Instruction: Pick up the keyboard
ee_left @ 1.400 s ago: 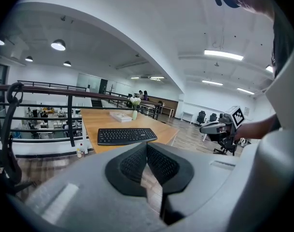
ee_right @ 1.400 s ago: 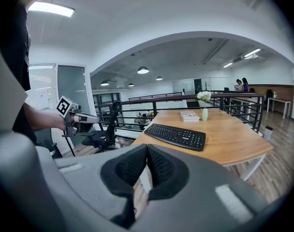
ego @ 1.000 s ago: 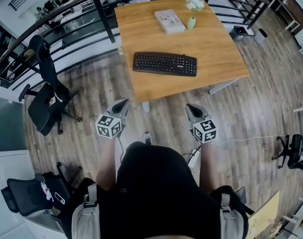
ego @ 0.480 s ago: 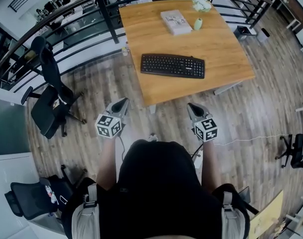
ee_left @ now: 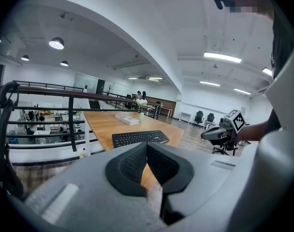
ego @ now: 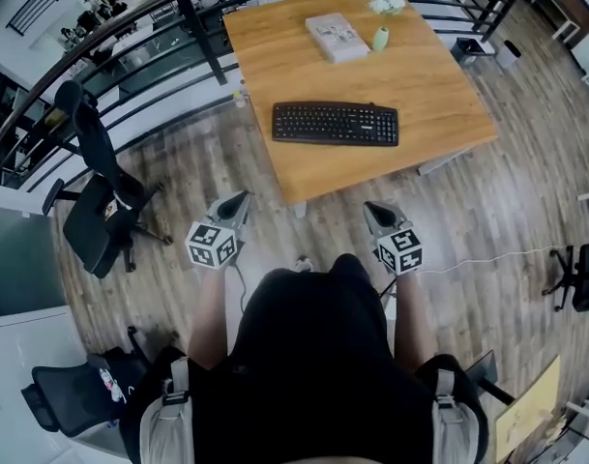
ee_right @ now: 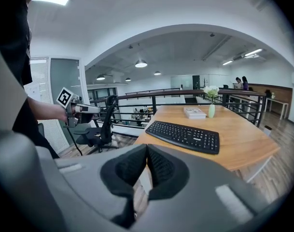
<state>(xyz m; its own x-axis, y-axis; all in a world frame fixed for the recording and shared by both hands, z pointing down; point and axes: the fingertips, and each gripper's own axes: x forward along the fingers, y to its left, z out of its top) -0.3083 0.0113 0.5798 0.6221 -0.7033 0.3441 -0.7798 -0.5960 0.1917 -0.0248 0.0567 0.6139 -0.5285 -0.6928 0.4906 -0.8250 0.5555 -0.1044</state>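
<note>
A black keyboard (ego: 336,124) lies flat near the front edge of a wooden table (ego: 429,75); it also shows in the left gripper view (ee_left: 140,138) and the right gripper view (ee_right: 184,136). My left gripper (ego: 238,202) is held over the floor short of the table's front left corner, its jaws shut and empty (ee_left: 147,151). My right gripper (ego: 371,208) hangs level with it on the right, also shut on nothing (ee_right: 147,154). Both point toward the table, well short of the keyboard.
A white book (ego: 337,37), a small green vase (ego: 380,39) and white flowers (ego: 388,1) sit at the table's far side. A black railing (ego: 192,27) curves behind the table. Black office chairs (ego: 96,187) stand on the wooden floor at left.
The table and keyboard have shifted slightly in the head view as the person steps closer. Both grippers keep their pose, shut.
</note>
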